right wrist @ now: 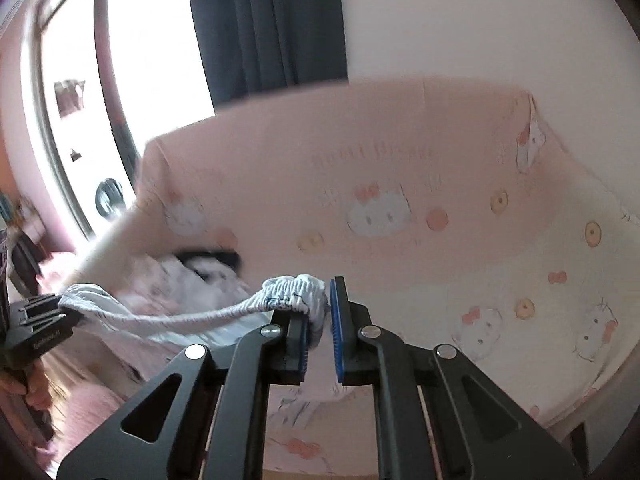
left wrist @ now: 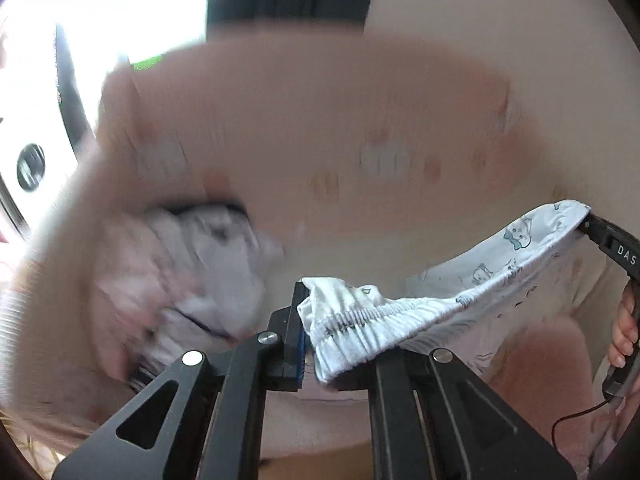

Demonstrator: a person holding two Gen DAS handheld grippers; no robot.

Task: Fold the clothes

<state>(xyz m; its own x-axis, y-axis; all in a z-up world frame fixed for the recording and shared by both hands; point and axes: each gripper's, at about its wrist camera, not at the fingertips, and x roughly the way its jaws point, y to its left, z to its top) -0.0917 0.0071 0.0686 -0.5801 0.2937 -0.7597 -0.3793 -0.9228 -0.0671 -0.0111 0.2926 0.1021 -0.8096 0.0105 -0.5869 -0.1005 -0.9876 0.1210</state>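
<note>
A white garment with small blue cartoon prints and an elastic waistband (left wrist: 460, 288) hangs stretched between both grippers above the bed. My left gripper (left wrist: 320, 320) is shut on one bunched end of the waistband, and the cloth hides its right finger. My right gripper (right wrist: 318, 312) is shut on the other end (right wrist: 296, 288), with cloth pinched between the blue pads (right wrist: 338, 320). From the left wrist view the right gripper (left wrist: 600, 236) shows at the far right. The left gripper (right wrist: 40, 320) sits at the left edge of the right wrist view.
A pink bed sheet with cat-face prints (right wrist: 440, 168) covers the bed below and rises up the wall behind it. A crumpled pile of white and pink clothes (right wrist: 192, 280) lies at the left. Beyond are a window (right wrist: 152, 60) and a dark curtain (right wrist: 268, 20). A hand (left wrist: 624, 328) holds the right gripper's handle.
</note>
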